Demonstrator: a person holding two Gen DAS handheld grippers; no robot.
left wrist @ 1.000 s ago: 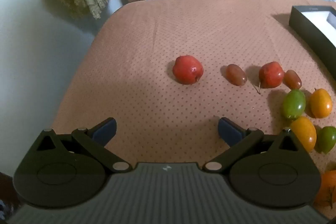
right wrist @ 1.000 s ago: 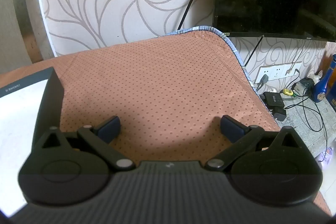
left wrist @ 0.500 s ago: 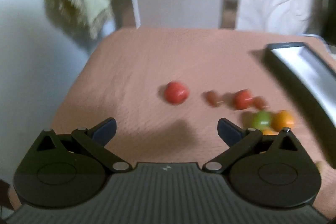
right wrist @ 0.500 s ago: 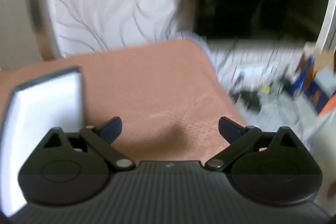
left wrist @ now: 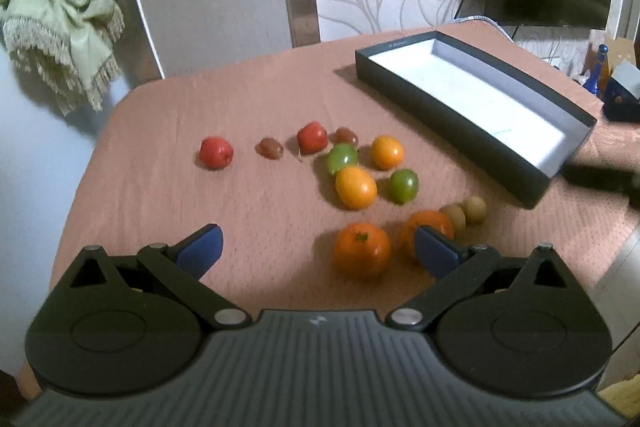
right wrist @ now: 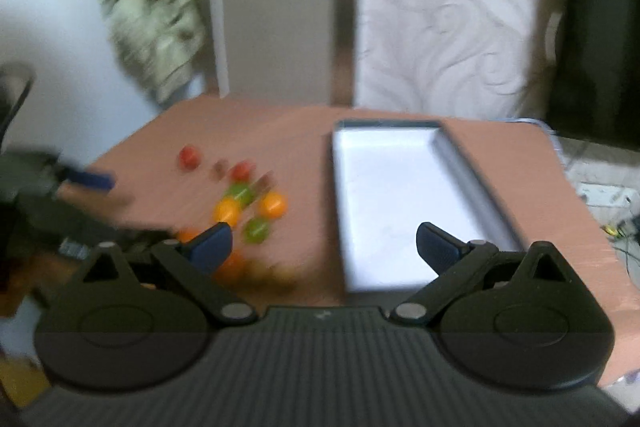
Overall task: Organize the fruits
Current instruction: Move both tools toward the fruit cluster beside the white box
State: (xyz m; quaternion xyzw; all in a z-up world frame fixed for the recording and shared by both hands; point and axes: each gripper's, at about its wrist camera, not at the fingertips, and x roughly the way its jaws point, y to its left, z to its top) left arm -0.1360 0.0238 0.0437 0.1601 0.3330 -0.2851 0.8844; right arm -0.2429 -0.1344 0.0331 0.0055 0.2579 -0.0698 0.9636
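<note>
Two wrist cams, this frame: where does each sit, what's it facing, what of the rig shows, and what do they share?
Left wrist: on the left gripper, raised above the near table edge, looking across scattered fruit toward the empty box at right; only its own open fingers show.
Right wrist: on the right gripper, facing the box straight on, blurred; its open fingers show, plus the left gripper at left.
Shared: box, fruit such as the lone red fruit, fringed cloth, and the brown table cover.
</note>
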